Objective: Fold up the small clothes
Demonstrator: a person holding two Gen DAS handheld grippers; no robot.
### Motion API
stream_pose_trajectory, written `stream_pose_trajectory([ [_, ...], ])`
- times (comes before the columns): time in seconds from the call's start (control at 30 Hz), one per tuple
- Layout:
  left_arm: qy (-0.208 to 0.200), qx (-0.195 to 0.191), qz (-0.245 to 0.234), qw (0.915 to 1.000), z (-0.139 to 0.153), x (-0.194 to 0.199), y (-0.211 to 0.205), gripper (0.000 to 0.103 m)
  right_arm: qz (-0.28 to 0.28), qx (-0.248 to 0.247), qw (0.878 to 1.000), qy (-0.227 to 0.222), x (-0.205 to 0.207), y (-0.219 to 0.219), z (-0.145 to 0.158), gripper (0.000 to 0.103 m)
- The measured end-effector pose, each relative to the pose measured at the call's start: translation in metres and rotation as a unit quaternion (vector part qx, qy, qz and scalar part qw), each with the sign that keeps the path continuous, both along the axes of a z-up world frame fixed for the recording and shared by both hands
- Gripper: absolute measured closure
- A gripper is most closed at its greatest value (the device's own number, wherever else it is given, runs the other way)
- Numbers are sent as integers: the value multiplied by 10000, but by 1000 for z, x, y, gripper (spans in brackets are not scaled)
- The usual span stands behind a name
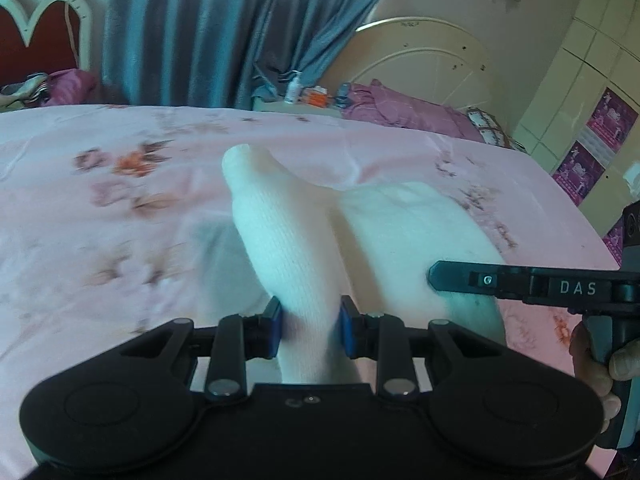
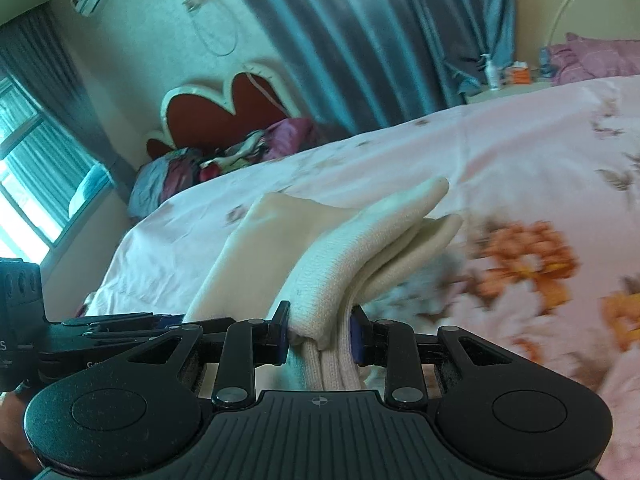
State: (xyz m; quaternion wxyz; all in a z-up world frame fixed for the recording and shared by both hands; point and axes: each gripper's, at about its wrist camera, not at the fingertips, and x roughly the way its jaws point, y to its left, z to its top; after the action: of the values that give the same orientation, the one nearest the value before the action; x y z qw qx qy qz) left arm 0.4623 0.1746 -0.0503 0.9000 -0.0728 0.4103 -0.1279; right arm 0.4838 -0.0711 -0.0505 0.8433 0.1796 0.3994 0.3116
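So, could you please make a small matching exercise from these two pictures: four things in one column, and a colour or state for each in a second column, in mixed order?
Column one:
1. white garment
2. bedsheet
3. curtain
4. headboard

Column two:
A. pink with a flower print
B. dark red with a cream border
C. grey-blue, hanging
D. clamped by the left tool and the right tool

Right pairs: 1-D, 2-A, 3-C, 4-B
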Motion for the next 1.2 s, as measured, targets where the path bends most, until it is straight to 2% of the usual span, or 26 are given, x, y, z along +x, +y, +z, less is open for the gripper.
stream_pose_trajectory([
  [0.27,81,-67,187,9998,-11,-14,67,76,234,15,9996,134,-4,69,-20,75],
  [0.4,269,-134,209,9993,-29,-13,90,75,243,-101,9992,302,-3,87,-40,75],
  [0.43,334,-149,241,9990,-36,-13,94,75,190,-180,9988,414,-4,88,-50,74],
  [0.5,454,-113,324,9984,-53,-13,102,65,0,-387,9969,683,-1,86,-73,74],
  [0.57,484,-356,364,9975,-67,-19,113,64,-128,-230,9957,893,-2,77,-92,74],
  [0.73,496,-594,334,9964,-71,-21,122,62,-197,-178,9955,906,-1,75,-93,73],
  [0.77,492,-598,321,9965,-66,-20,124,62,-198,-200,9955,900,0,75,-90,71],
  [0.8,404,-581,319,9970,-60,-21,126,61,-283,-291,9959,802,0,73,-83,61],
  [0.83,246,-536,341,9977,-53,-22,129,59,-392,-392,9967,600,-4,71,-70,56],
  [0.93,-192,-574,335,9976,-37,-14,136,59,-461,-440,9979,72,3,71,-46,56],
  [1.03,-207,-500,125,9985,-36,7,129,66,-204,-678,9971,-267,18,93,-36,57],
  [1.07,-185,-446,39,9988,-39,15,124,70,-76,-773,9965,-317,22,102,-37,58],
  [1.13,-150,-302,-141,9993,-45,27,114,71,126,-1112,9932,-315,34,120,-48,64],
  [1.2,-60,-274,-269,9992,-54,35,108,71,165,-1595,9869,-201,44,131,-66,64],
])
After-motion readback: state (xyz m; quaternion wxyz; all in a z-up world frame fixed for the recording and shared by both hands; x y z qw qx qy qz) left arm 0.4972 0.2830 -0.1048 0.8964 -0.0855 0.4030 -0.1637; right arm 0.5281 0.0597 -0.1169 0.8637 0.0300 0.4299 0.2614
